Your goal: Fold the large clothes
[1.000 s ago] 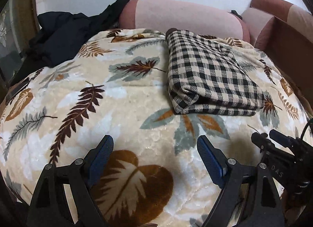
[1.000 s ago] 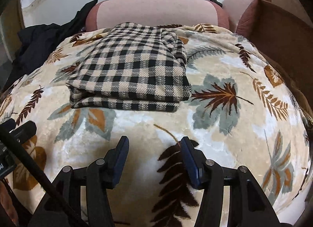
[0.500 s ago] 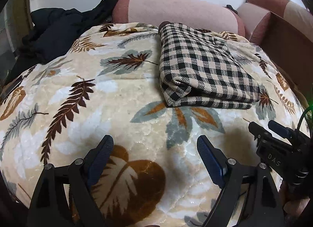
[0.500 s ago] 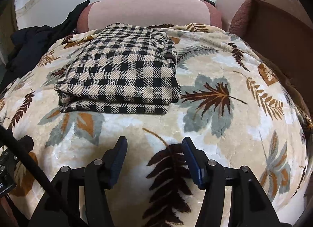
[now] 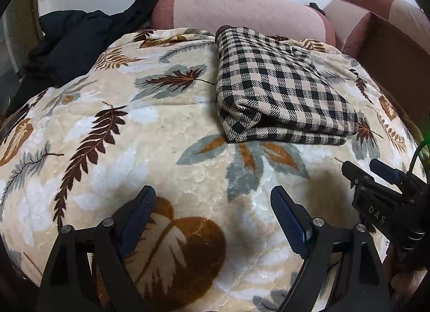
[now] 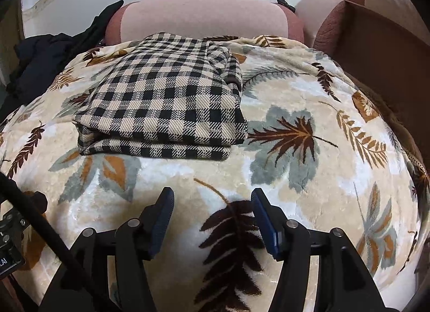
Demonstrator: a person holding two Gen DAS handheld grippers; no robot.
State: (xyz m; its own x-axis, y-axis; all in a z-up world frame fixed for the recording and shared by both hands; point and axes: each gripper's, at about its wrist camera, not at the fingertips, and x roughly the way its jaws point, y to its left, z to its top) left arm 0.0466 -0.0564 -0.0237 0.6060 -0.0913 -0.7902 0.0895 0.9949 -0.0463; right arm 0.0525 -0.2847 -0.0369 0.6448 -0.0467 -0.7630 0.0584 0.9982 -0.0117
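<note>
The left gripper is wide open and holds nothing. The right gripper is open too, a bit less wide, also with nothing in it. Both hang above the leaf blanket, not touching the checked cloth.

In the last second both have edged a little closer to the cloth, which has not moved. It lies folded in a neat stack (at 1 o'clock from the left gripper, 11 o'clock from the right). The folding looks done.
</note>
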